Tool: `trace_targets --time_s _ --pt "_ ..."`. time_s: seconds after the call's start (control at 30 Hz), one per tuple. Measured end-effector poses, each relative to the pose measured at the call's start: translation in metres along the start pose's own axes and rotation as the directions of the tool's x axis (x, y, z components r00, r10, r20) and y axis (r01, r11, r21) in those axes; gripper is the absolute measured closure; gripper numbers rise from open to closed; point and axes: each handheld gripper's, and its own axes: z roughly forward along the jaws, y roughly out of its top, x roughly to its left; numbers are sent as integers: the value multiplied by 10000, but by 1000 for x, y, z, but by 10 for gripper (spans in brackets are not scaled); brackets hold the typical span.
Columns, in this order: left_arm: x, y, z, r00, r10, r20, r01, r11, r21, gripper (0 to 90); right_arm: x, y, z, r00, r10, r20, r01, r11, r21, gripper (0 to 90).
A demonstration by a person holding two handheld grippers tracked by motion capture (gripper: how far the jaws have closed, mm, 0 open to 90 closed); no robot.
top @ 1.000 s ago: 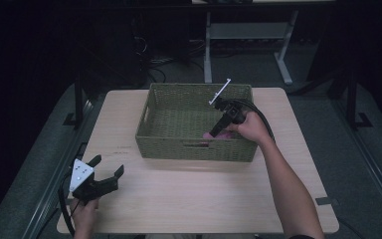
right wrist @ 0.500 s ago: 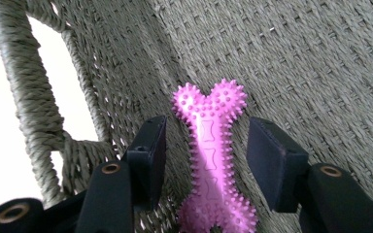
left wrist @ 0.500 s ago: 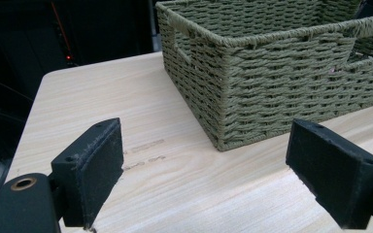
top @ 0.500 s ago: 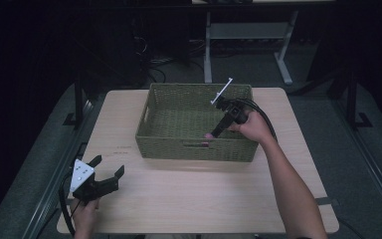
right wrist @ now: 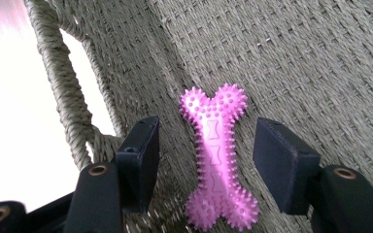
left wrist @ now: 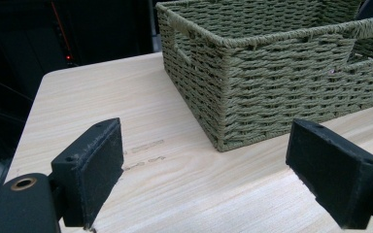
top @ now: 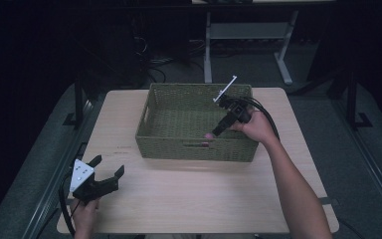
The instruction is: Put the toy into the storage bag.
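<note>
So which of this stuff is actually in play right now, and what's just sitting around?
In play:
- pink bone toy, lying in the basket between open jaws, not gripped
- woven basket
- right gripper, reaching into the basket

Sitting around:
- left gripper, open, idle at the table's near-left corner
- table
- metal stand behind it

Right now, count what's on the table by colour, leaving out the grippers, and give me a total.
Green: 1, the woven basket
Pink: 1, the spiky bone toy lying inside the basket, between the open right gripper jaws
Total: 2
</note>
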Motion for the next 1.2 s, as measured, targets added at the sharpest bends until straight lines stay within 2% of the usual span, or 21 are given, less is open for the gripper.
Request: trace_targets --time_s 0.4,0.97,1.2 --pt "-1 0 0 10000 4 45 -4 10000 3 130 2 -13 -12 9998 180 95 -177 9994 -302 402" --pt "-1 0 0 10000 51 57 -51 10000 -4 130 19 -19 -33 9996 -150 222 166 9973 -709 362" --pt "-2 1 0 10000 68 61 -68 10000 -1 130 23 -25 -38 9995 -142 279 166 9960 -882 359"
